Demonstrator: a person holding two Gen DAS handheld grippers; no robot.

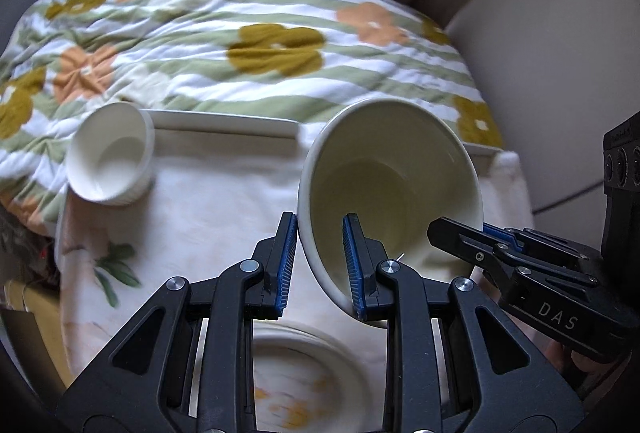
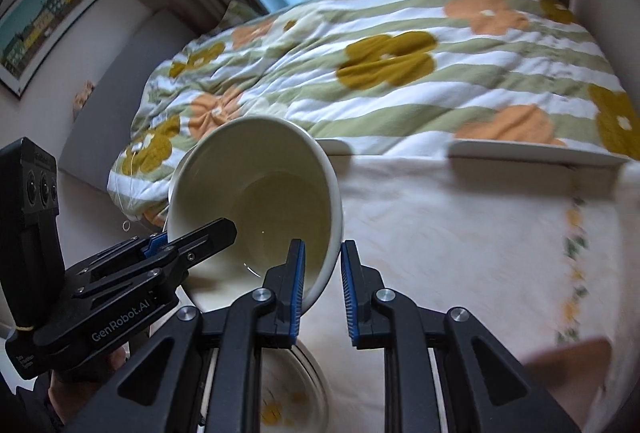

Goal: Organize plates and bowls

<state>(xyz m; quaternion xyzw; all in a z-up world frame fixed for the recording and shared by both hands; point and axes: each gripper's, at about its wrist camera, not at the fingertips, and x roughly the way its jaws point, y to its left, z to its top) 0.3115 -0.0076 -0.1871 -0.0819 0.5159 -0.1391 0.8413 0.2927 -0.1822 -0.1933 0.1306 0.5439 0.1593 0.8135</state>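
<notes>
left gripper (image 1: 319, 265) – pinches cream bowl (image 1: 394, 169) rim | right gripper (image 2: 322, 287) – clamps opposite rim | bowl tilted above flowered plate (image 1: 316, 385) | small white bowl (image 1: 112, 157) apart

Bare cloth lies open on the table (image 1: 208, 209) between the small white bowl (image 1: 110, 157) and the lifted large bowl (image 1: 384, 193); a flowered plate (image 1: 304, 373) sits below.

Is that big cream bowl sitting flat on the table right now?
No: the big cream bowl hangs tilted above the table, its rim pinched by the left claw and right claw.
</notes>
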